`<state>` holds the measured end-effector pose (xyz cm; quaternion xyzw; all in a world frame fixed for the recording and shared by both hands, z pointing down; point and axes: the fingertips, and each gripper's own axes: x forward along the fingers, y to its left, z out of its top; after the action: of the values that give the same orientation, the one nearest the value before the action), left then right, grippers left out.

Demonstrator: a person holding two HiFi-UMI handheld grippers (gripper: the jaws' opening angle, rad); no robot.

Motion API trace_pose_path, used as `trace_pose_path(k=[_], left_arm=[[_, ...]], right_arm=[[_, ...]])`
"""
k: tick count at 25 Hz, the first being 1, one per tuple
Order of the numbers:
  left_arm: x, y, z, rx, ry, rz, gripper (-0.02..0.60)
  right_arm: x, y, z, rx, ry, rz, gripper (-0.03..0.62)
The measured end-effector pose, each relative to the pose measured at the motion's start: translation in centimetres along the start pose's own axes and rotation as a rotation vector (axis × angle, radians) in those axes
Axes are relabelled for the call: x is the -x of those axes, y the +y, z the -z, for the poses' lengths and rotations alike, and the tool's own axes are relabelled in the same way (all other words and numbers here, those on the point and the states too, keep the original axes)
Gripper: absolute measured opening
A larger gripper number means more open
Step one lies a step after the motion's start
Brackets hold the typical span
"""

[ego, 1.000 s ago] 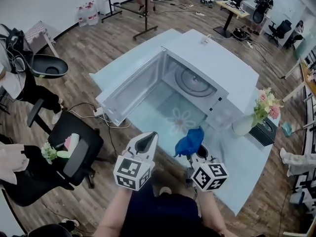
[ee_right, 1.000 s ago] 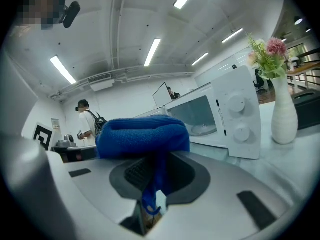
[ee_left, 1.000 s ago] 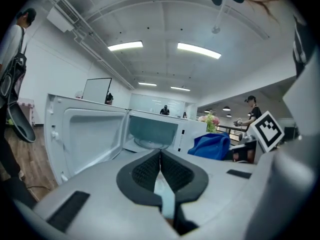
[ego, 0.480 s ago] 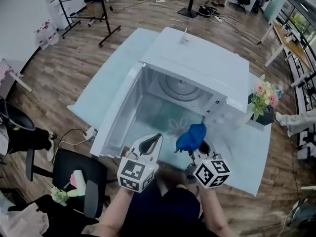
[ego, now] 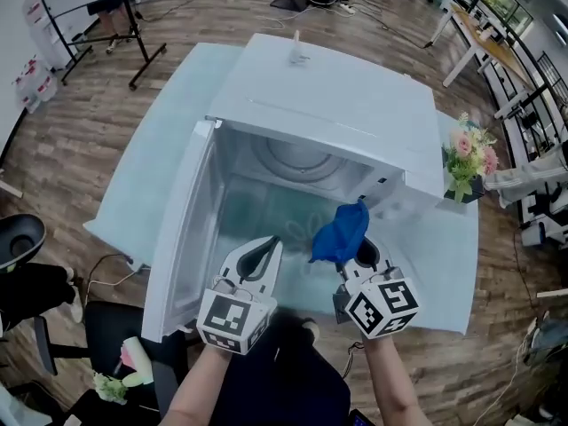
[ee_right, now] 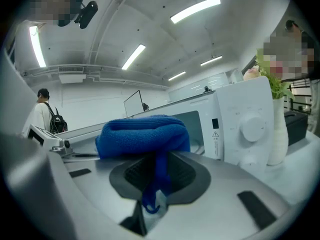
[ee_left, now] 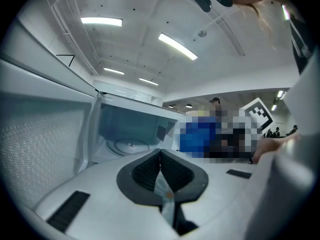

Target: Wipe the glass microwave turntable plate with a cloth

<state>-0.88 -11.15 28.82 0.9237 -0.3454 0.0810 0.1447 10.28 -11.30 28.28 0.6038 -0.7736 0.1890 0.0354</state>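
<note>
**Both grippers in front of the open microwave; cloth not on the plate**

The microwave (ego: 337,96) stands on a pale blue-green counter (ego: 146,158). Its door (ego: 182,238) is swung fully open to the left. The glass turntable plate (ego: 297,160) lies inside the cavity, towards the rear. Nothing touches it.

Left gripper (ee_left: 160,156): its own view shows the jaws together with nothing between them. In the head view it is held in front of the cavity opening, close to the open door. It is well apart from the plate and points towards the cavity.

Right gripper (ego: 359,254): its own view shows the jaws clamped on a blue cloth (ee_right: 142,133). A fold of the fabric hangs down between the jaws, and the bulk of it is bunched in a roll above the tips. In the head view the cloth is held at the right side of the opening, below the control panel (ee_right: 247,124). It is outside the cavity and clear of the plate.

The two grippers are side by side, near one another and not touching.

A vase of flowers (ego: 463,162) stands on the counter just to the right of the microwave.
</note>
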Motion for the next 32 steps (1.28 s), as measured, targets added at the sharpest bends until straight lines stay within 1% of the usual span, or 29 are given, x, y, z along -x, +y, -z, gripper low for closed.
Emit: trace_pose_path(k=[5,7,11,14,18,22,24,26,32], left_arm=[[-1.8,1.4,0.6,-0.026,-0.006,-0.016,0.005],[-2.6,2.0,0.8,-0.027,-0.023,-0.028,0.005],[-3.5,3.4,1.5,-0.027,-0.040,-0.070,0.005],[-3.6,4.4,1.4,-0.010,-0.056,-0.109,0.005],[-3.7,5.1,1.0,-0.034,-0.088,-0.131,0.005],[-3.2,5.8,1.1,-0.038,-0.097,-0.160,0.005],[-2.7,5.9,1.3,-0.045,-0.103,-0.170,0.005],[-2.3,6.1,1.5,-0.053,-0.108,-0.178,0.005],[-1.2,6.8,1.3,-0.043,-0.115,-0.196,0.005]], right_arm=[[-2.8,-0.4,-0.3,0.056,-0.011,-0.017,0.054],[-4.1,-0.5,-0.1,0.075,-0.010,-0.024,0.054],[-6.2,-0.9,0.5,0.070,-0.026,-0.038,0.054],[-7.4,-0.8,0.2,0.131,-0.041,-0.033,0.054],[-8.8,-0.3,-0.8,0.262,-0.066,-0.025,0.054],[-10.7,-0.2,-1.8,0.406,-0.066,-0.017,0.052],[-11.9,-0.2,-2.3,0.512,-0.053,-0.008,0.052],[-13.3,0.1,-2.6,0.645,-0.029,-0.001,0.052],[-17.9,1.6,-2.3,0.994,0.033,-0.017,0.051]])
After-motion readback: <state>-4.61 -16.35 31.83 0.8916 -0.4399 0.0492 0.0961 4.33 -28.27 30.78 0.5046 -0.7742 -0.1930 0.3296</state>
